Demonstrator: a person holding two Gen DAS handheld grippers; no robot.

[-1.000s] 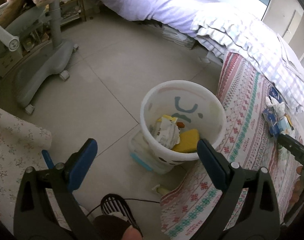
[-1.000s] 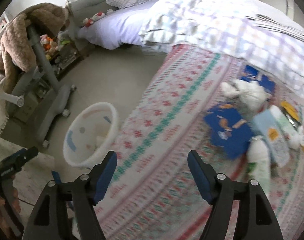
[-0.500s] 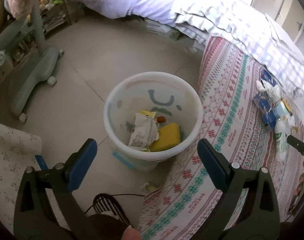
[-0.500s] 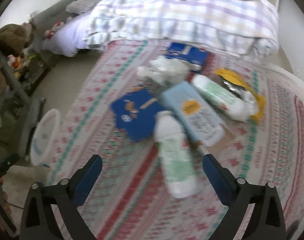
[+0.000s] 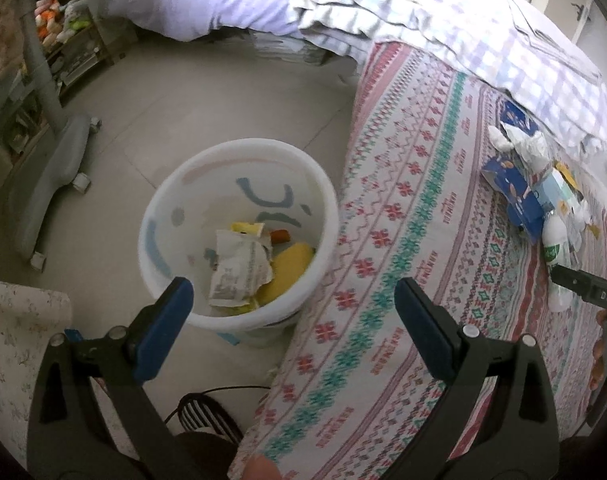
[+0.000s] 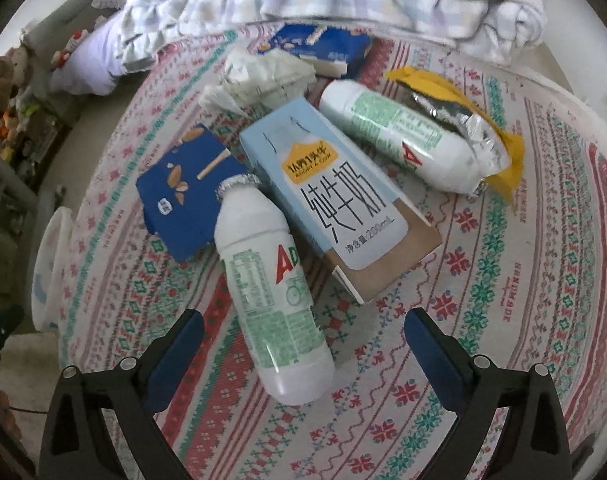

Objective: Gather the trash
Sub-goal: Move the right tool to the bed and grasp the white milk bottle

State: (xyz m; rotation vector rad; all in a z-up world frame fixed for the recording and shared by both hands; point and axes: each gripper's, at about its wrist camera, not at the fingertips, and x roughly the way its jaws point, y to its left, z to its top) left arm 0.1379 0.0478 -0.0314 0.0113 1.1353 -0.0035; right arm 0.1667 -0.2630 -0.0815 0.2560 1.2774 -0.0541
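Right gripper [image 6: 303, 344] has swung from bin side to over trash pile on bed, jaws wide, empty. Nearest bottle [image 6: 273, 284] lies just ahead, base between fingertips, long axis along gripper's line. Left gripper [image 5: 291, 308] apart, empty, over bin [image 5: 239, 236].

bed: patterned cover [image 6: 503, 280] | on it: bottles [image 6: 275, 280], milk carton [image 6: 343, 200], wrappers [image 6: 455, 116]

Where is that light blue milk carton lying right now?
In the right wrist view the milk carton lies flat on the patterned bedspread, mid-picture, between two white bottles: the nearer bottle to its left, the farther bottle upper right.
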